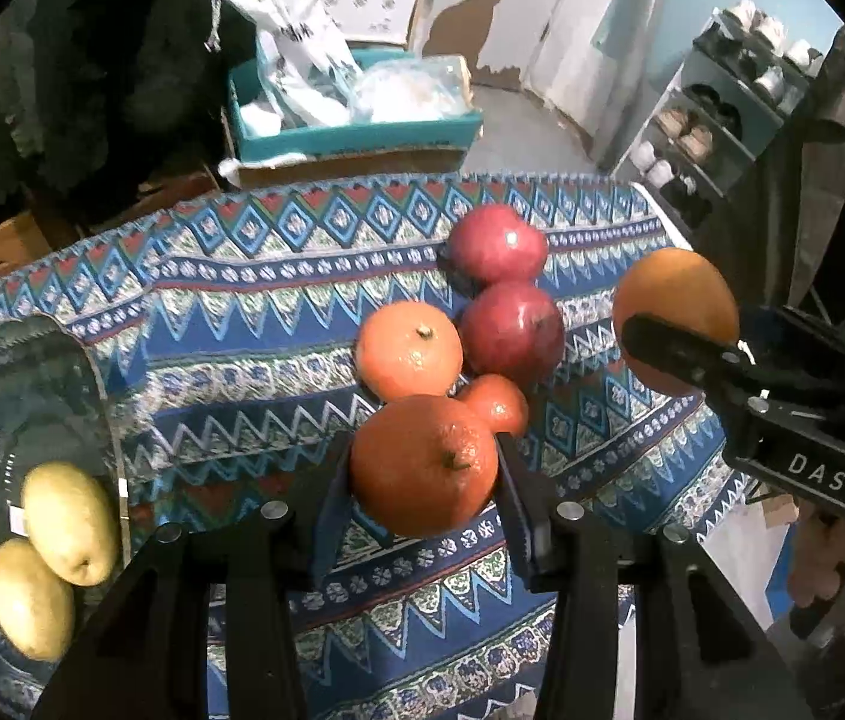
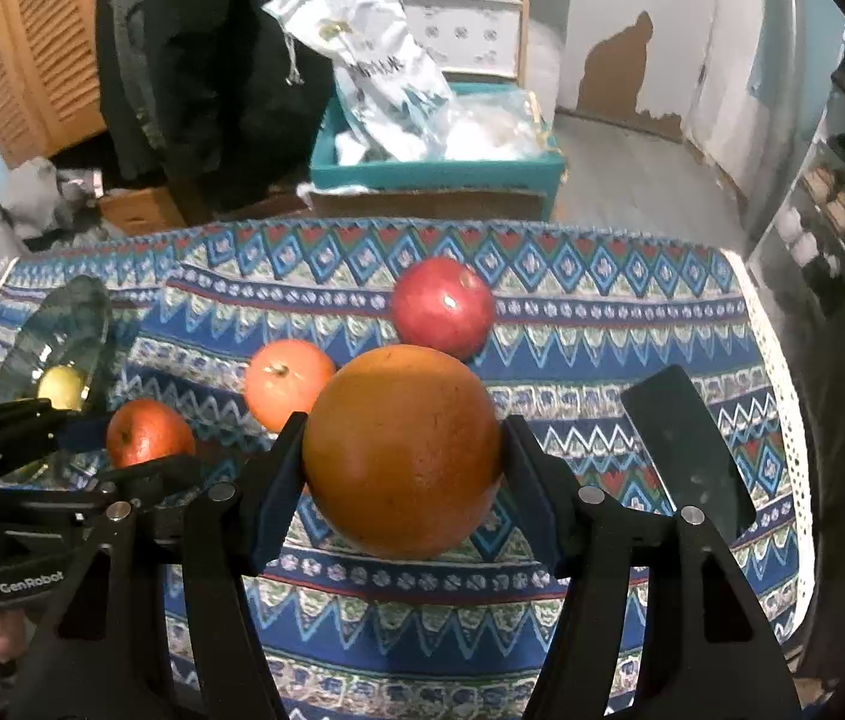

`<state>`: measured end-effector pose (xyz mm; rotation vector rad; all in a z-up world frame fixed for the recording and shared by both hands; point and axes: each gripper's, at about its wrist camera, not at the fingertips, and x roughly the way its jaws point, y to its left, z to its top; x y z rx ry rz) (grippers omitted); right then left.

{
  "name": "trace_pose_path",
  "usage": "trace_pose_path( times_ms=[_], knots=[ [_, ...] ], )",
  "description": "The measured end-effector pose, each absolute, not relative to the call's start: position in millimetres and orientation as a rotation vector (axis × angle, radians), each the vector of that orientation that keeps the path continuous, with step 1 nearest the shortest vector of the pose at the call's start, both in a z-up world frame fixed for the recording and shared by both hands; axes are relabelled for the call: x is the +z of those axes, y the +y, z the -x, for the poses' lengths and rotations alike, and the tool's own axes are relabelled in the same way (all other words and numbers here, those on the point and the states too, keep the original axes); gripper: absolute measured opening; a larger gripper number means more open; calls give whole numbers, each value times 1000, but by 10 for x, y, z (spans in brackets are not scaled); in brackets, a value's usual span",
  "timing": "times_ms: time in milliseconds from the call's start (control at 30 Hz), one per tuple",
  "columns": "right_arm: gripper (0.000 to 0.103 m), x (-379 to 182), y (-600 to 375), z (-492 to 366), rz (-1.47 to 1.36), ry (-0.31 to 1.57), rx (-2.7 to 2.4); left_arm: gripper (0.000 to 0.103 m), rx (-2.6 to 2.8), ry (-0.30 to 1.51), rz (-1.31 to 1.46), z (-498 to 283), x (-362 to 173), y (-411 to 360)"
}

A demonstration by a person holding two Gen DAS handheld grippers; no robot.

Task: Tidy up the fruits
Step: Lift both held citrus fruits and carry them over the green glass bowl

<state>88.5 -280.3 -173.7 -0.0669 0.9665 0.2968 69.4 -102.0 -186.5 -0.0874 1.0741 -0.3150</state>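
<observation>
We see 2 pears (image 1: 50,552) blurred lower left; 2 pomegranates (image 1: 497,243). L gripper (image 1: 422,468) clamps a tangerine (image 1: 422,462), R gripper (image 2: 401,450) an orange (image 2: 401,450).

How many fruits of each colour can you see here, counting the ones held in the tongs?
Orange: 4, namely one in the left tongs, one in the right tongs, and two on the cloth
Red: 2
Yellow: 2, in the glass bowl
Total: 8
</observation>
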Motion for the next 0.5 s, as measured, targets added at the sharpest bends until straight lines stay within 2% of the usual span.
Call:
trace_pose_path(
  times_ms=[500],
  knots=[
    [63,-1317,-2546,-818,58,859,346,46,-254,967,124,-537,-1313,-620]
  ],
)
